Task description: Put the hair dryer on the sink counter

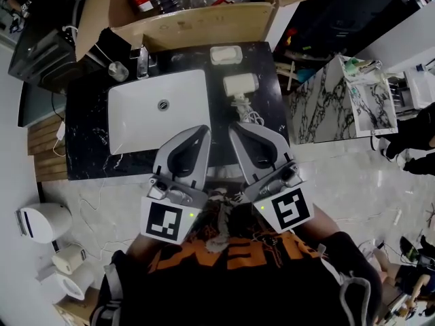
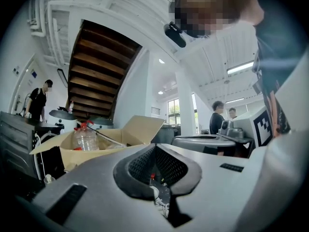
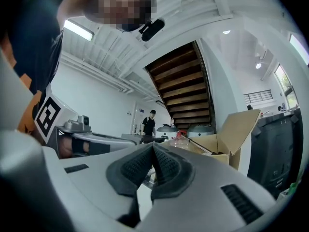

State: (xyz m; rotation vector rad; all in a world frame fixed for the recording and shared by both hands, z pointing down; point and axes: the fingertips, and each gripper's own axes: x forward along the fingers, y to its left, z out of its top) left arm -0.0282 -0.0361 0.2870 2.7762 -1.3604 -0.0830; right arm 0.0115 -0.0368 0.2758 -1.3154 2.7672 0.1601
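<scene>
The cream hair dryer (image 1: 240,85) lies on the black sink counter (image 1: 85,121), just right of the white basin (image 1: 160,111). Its white cord (image 1: 250,116) trails toward the counter's front edge. Both grippers are held side by side in front of the counter, pointing at it. My left gripper (image 1: 202,129) (image 2: 155,145) is shut with nothing between its pads. My right gripper (image 1: 235,126) (image 3: 152,145) is also shut and empty, its tip a short way in front of the cord and apart from the dryer.
A faucet (image 1: 143,61) and a pale soap dish (image 1: 225,54) stand at the counter's back. Behind them sits an open cardboard box (image 1: 204,22) with plastic bottles. A marble-patterned table (image 1: 326,107) is to the right, and white fixtures (image 1: 42,221) stand on the floor at left. People stand in the background.
</scene>
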